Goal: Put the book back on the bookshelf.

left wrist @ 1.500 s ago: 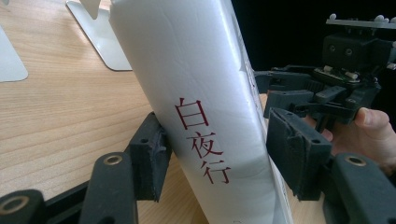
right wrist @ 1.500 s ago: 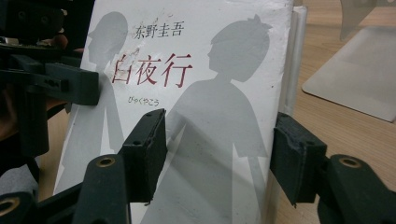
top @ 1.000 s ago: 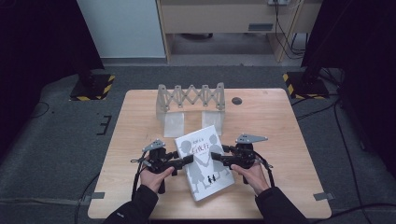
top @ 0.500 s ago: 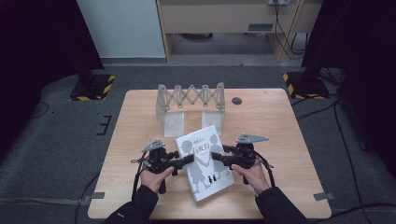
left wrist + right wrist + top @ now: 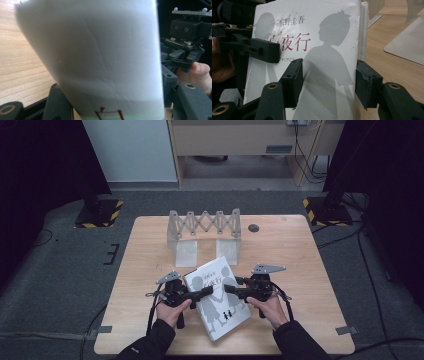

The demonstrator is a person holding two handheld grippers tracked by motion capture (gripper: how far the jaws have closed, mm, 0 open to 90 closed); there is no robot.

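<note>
A thick white book (image 5: 218, 306) with grey silhouette figures on its cover lies slanted at the near middle of the wooden table (image 5: 295, 245). My left gripper (image 5: 206, 292) comes in from the book's left side. Its jaws have just been closing, and the book's pale surface (image 5: 100, 57) spans the gap between them. My right gripper (image 5: 230, 289) comes in from the book's right side and is shut on it. One pad rests on the cover (image 5: 324, 42) and the other sits past the page edge. The left gripper's jaw (image 5: 264, 51) lies on the cover farther off.
A grey scissor-type rack (image 5: 204, 226) stands at the back middle of the table, with flat plates (image 5: 187, 254) at its feet just beyond the book. A dark round hole (image 5: 253, 228) sits to the right of the rack. Hands hold both grippers from the near edge.
</note>
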